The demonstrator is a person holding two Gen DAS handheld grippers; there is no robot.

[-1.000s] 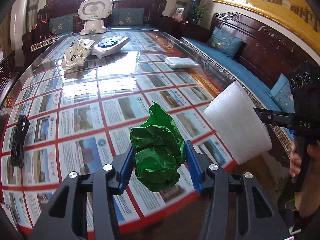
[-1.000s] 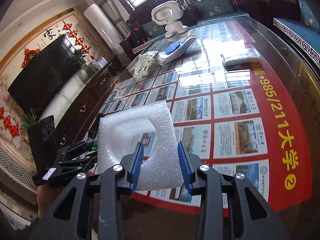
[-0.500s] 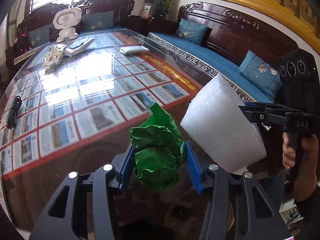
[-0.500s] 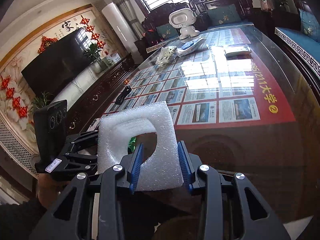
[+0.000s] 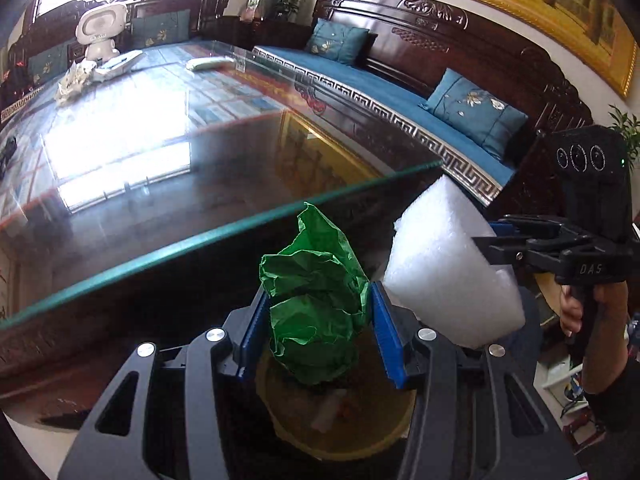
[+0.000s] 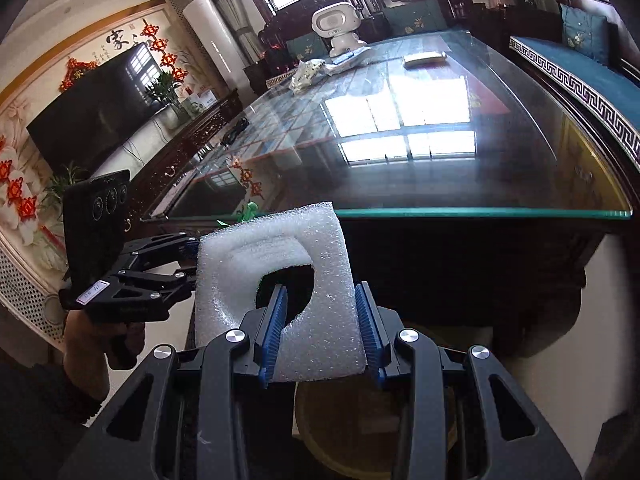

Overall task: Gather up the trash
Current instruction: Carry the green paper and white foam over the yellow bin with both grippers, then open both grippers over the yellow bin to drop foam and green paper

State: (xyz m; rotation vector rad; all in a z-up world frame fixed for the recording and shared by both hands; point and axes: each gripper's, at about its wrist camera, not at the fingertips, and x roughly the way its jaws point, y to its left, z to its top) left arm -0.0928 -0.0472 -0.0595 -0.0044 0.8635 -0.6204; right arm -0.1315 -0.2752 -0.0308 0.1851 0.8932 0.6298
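Note:
My left gripper (image 5: 318, 312) is shut on a crumpled green paper (image 5: 316, 300), which stands up between the blue pads. My right gripper (image 6: 320, 320) is shut on a white foam sheet (image 6: 280, 292) with a hole in its middle; the same foam sheet (image 5: 448, 280) shows at the right of the left wrist view. Both grippers hang past the near edge of the glass table (image 6: 480, 184), above a round yellowish bin (image 5: 340, 436) on the floor. That bin (image 6: 360, 432) lies under the right fingers too, and some scraps lie inside it.
On the far end of the table (image 5: 120, 140) stand a white toy robot (image 5: 100, 32), a crumpled patterned wrapper (image 5: 72, 80), a white-blue packet (image 5: 120, 65) and a flat white packet (image 5: 206, 63). A blue-cushioned wooden bench (image 5: 400, 92) runs along the right. A black cable (image 6: 236, 130) lies on the table's left side.
Both grippers have drawn back from over the table to beyond its near edge and sunk a little, each keeping its load. The bin has come into view beneath them.

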